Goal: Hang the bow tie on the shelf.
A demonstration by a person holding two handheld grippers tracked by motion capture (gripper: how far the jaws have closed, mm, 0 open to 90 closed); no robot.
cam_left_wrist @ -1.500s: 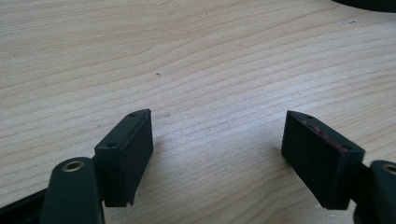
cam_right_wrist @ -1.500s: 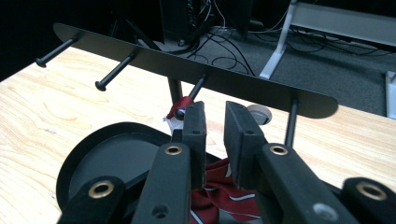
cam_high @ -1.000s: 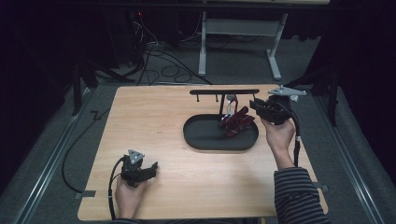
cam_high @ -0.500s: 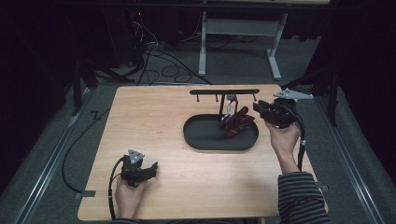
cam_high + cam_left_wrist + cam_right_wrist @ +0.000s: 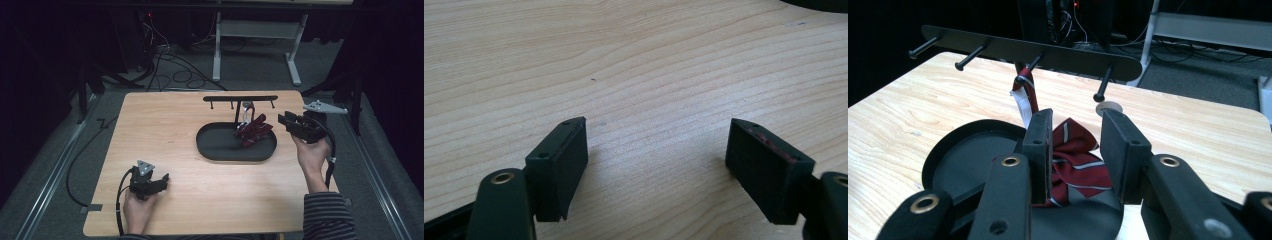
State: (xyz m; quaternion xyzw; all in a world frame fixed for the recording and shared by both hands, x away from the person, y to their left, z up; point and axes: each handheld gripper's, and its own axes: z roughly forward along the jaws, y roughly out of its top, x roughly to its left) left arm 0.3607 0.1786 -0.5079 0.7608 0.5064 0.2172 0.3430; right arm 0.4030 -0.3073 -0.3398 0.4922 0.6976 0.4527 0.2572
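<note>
A dark red bow tie (image 5: 254, 131) with pale stripes hangs by its strap from a peg of the black rack (image 5: 240, 98), and its bow rests in the black oval tray (image 5: 215, 147). My right gripper (image 5: 283, 120) is just right of the tray and points at the tie. Its jaws have just been opening and nothing is between them. In the right gripper view the bow tie (image 5: 1073, 165) lies just beyond the right gripper (image 5: 1075, 145), under the rack (image 5: 1023, 50). My left gripper (image 5: 164, 180) rests open at the front left, and the left gripper (image 5: 656, 160) has bare wood between its jaws.
The wooden table (image 5: 165, 125) has bare room at its left and front. The rack has several pegs along its bar. Cables and a white desk frame (image 5: 260, 30) lie on the floor beyond the far edge.
The right gripper has drawn back to the right, away from the bow tie, and its jaws stand wider. The tie stays hanging in the tray. The left gripper has not moved.
</note>
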